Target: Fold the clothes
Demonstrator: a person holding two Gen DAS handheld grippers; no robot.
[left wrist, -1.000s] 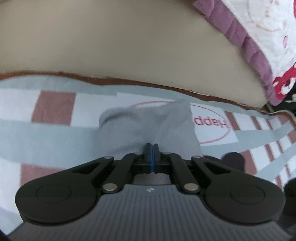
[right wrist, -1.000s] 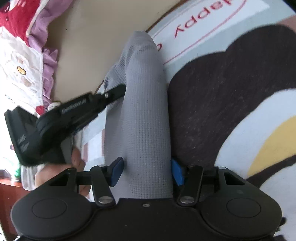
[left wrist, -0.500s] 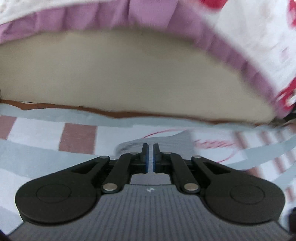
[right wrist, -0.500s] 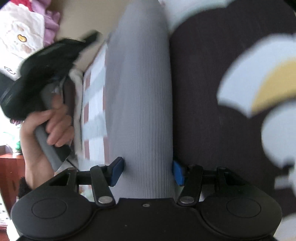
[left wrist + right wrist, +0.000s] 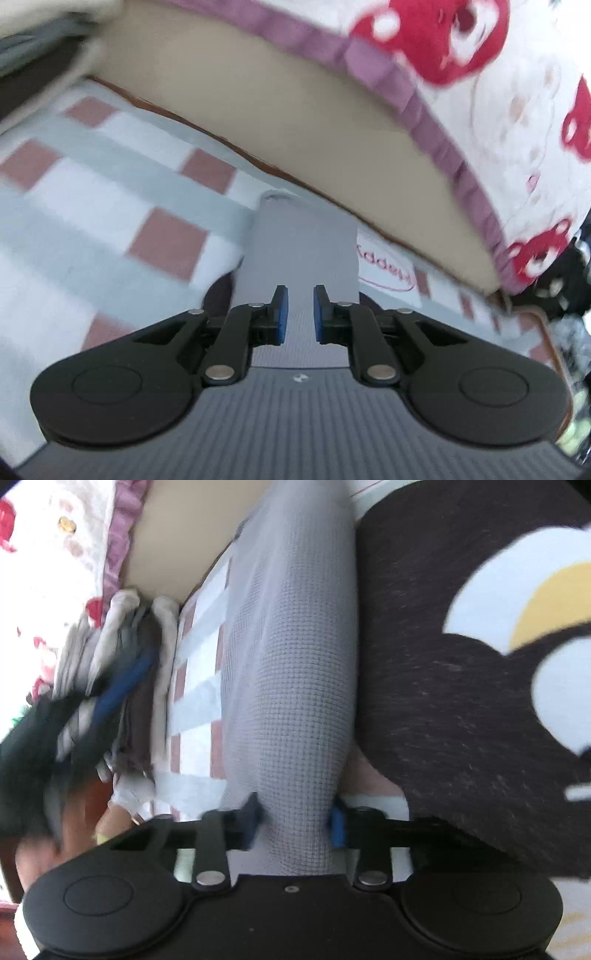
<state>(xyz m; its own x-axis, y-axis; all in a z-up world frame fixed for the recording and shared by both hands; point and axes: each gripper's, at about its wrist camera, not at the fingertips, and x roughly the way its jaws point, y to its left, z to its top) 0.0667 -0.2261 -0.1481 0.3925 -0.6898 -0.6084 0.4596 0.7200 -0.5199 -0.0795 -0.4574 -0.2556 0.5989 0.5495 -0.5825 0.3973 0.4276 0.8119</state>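
A grey waffle-knit garment (image 5: 291, 664), folded into a long narrow strip, lies on a checked blanket (image 5: 110, 206). My right gripper (image 5: 297, 818) is at the strip's near end. Its jaws are closing, and both blue pads press the cloth's sides, bunching it between them. In the left wrist view the same garment (image 5: 303, 243) stretches away ahead of my left gripper (image 5: 298, 314). The left jaws are opening, with a clear gap between the blue pads. Nothing is pinched there, and the cloth shows below through the gap.
A dark blanket with white and yellow shapes (image 5: 461, 701) lies right of the garment. A stack of folded clothes (image 5: 122, 672) sits to the left. A beige mattress (image 5: 295, 122) and a quilt with red bears (image 5: 498, 110) border the far side. A hand (image 5: 40, 849) shows at the lower left.
The left gripper let go of the grey garment, drew back along it and rolled, and its pads parted. The right jaws narrowed onto the garment's near end.
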